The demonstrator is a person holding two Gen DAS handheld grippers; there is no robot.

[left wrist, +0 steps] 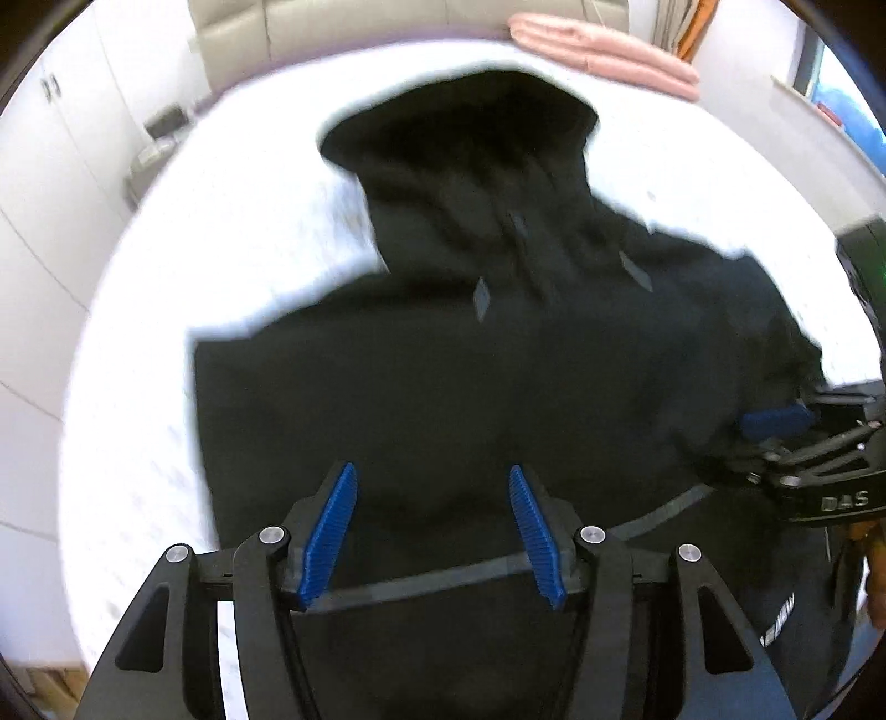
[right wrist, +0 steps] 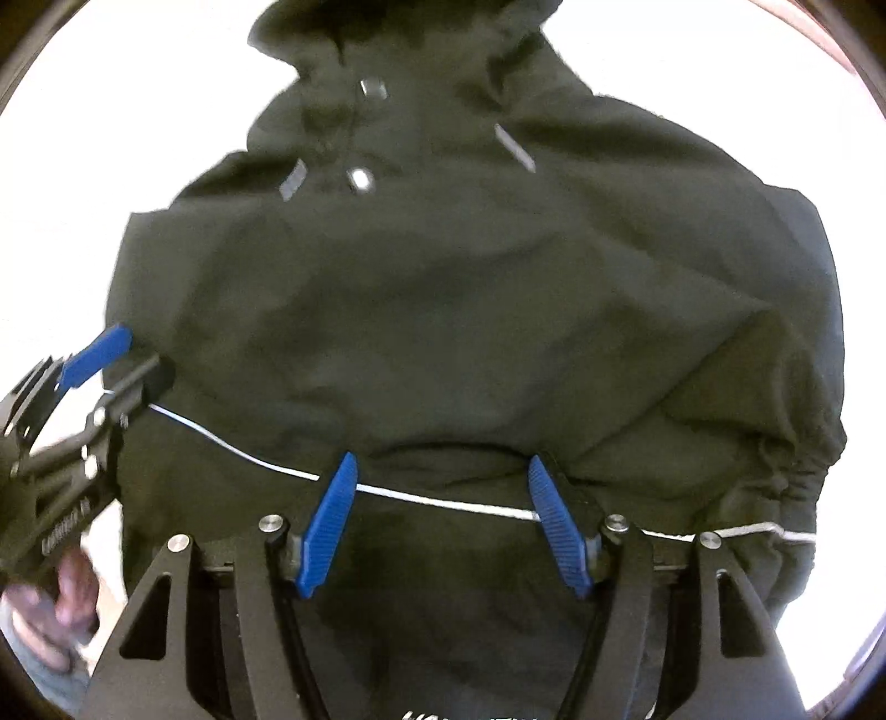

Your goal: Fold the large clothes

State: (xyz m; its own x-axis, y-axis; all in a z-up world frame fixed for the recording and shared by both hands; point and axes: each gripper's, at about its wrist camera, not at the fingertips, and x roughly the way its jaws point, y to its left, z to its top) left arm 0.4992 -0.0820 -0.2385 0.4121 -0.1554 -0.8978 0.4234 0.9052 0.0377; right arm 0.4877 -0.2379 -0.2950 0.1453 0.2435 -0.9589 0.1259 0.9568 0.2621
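Black left claw (left wrist: 432, 476) and right claw (right wrist: 440, 465): ribbed blue pads, silver screws.

A white bed surface (left wrist: 221, 232) fills most of the left wrist view, blurred by motion. At its far edge, toward the right, lies a pink folded blanket (left wrist: 603, 50). Behind it stands a pale padded headboard (left wrist: 343, 27). White cabinet doors (left wrist: 50, 144) with small dark handles line the left wall. A small grey object (left wrist: 166, 124) sits near the bed's far left edge; it is too blurred to identify.
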